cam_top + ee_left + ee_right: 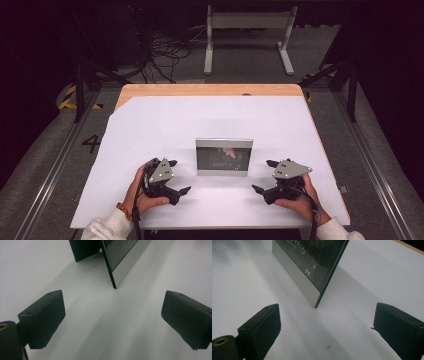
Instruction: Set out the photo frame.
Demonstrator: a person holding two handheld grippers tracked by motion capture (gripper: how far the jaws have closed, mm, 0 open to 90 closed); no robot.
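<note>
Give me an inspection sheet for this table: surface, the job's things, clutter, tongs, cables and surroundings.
Surface: white sheet over a wooden table; wood bare at the far edge and far-left corner.
Job's things: one picture frame, upright on its stand, silver border, dark picture, between the two tongs.
Clutter: nothing seen.
Tongs: left tongs open, jaws apart, near the frame's left edge, not touching; right tongs open, near its right edge, not touching.
Cables: one trails back from each tool along the forearm; tangled black cables on the floor beyond the table.
Surroundings: dark room, grey floor, white stand behind, floor rails either side.
</note>
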